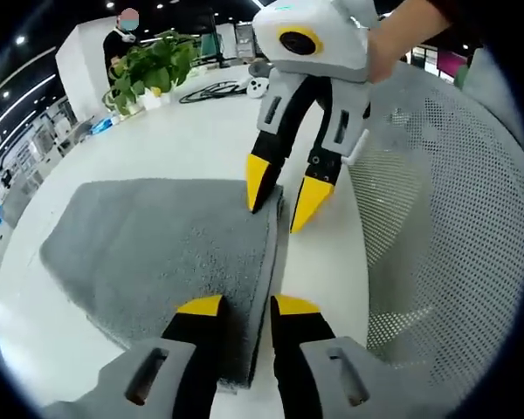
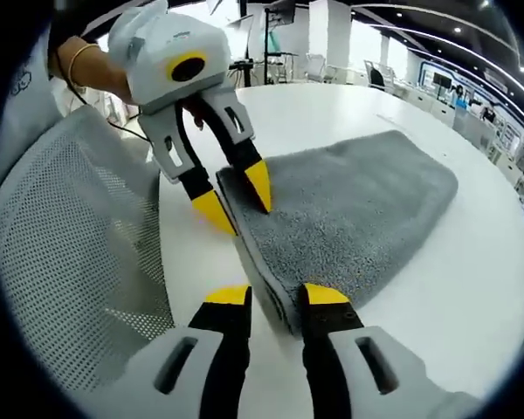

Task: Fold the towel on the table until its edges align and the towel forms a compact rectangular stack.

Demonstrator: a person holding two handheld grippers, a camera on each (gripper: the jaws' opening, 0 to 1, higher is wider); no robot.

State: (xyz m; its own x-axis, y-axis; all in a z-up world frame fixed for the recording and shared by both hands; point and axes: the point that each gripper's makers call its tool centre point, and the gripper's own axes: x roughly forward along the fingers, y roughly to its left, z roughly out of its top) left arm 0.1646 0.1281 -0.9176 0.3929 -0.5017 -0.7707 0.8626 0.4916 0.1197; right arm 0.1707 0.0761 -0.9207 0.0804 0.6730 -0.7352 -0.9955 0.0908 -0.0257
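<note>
White table [image 1: 201,131] in a big bright room | my left claw [image 1: 246,307] and right claw [image 2: 275,299] each straddle the gray towel [image 1: 166,253] edge, spread, not pinching | a thin bite could slip, leaving edges crooked

Towel [image 1: 170,253] — grey, nubby terry cloth; table [image 1: 201,131] — smooth, glossy white.
</note>
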